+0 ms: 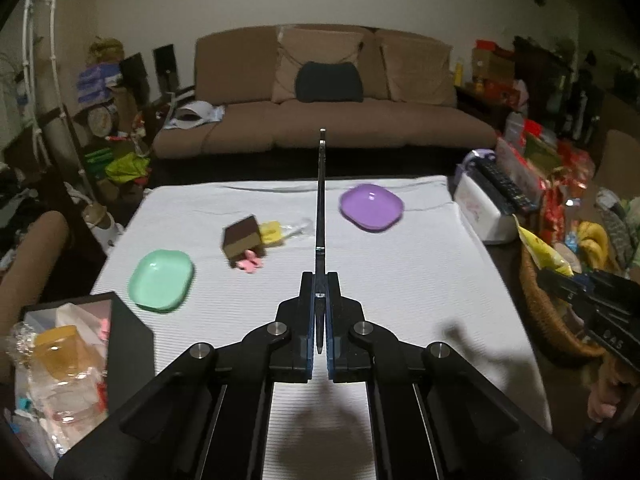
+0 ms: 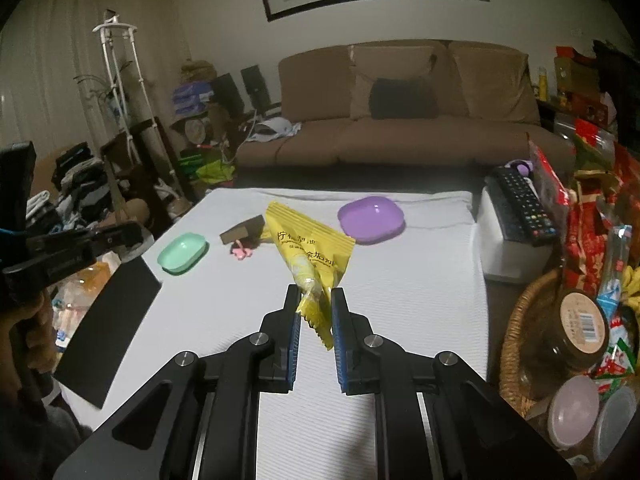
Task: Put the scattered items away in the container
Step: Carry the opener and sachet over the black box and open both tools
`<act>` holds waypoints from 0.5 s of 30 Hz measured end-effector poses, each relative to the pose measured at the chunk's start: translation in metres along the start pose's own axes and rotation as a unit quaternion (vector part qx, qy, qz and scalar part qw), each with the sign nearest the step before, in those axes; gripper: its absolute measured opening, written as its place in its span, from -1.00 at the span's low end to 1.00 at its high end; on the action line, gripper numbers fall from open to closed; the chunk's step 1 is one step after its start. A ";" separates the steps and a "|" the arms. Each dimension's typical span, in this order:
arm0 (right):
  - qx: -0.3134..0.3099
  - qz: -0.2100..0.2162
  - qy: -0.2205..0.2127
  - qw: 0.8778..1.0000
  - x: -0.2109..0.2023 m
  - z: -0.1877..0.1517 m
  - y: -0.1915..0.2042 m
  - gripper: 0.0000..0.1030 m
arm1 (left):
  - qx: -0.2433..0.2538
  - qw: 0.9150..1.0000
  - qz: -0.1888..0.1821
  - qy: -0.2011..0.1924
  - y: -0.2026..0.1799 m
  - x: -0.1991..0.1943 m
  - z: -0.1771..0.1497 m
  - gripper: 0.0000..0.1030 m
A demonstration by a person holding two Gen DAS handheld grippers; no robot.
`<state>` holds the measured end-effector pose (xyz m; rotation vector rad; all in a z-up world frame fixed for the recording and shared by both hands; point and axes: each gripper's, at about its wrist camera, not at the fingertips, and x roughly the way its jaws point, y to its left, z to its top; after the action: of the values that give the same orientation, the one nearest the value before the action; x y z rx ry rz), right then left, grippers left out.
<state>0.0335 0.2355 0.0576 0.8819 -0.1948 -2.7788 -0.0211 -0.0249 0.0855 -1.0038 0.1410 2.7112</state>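
- While the left gripper (image 1: 320,280) has its jaws clenched on a thin dark-handled tool (image 1: 321,208) seen edge-on, its kind is hard to make out; it points away over the worktop (image 1: 420,280).
- The right gripper (image 2: 316,300) grasps a yellow sachet (image 2: 310,264) by its lower end, lifted above the worktop.
- The black container (image 1: 130,340) stands at the worktop's near left corner, partly cut off; wrapped items inside are blurred.
- Beyond the container lies a green dish (image 1: 161,280); past it a brown block (image 1: 242,242) covers part of a pink item (image 1: 250,265), with a yellow packet (image 1: 272,232) just beside the block.
- A purple dish (image 1: 371,207) sits at the worktop's far side.
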 end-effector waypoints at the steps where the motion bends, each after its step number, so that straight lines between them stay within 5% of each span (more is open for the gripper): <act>1: 0.000 0.006 -0.002 1.000 -0.001 0.002 0.003 -0.73 | -0.001 1.000 0.005 -0.002 0.003 -0.001 0.000 -0.92; 15: -0.021 0.016 -0.024 0.999 -0.015 0.039 0.060 -0.73 | -0.022 0.997 0.057 -0.047 0.061 -0.047 0.013 -0.92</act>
<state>0.0331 0.1832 0.1094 0.7957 -0.1569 -2.7661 -0.0104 -0.0906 0.1266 -0.9026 0.1257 2.8702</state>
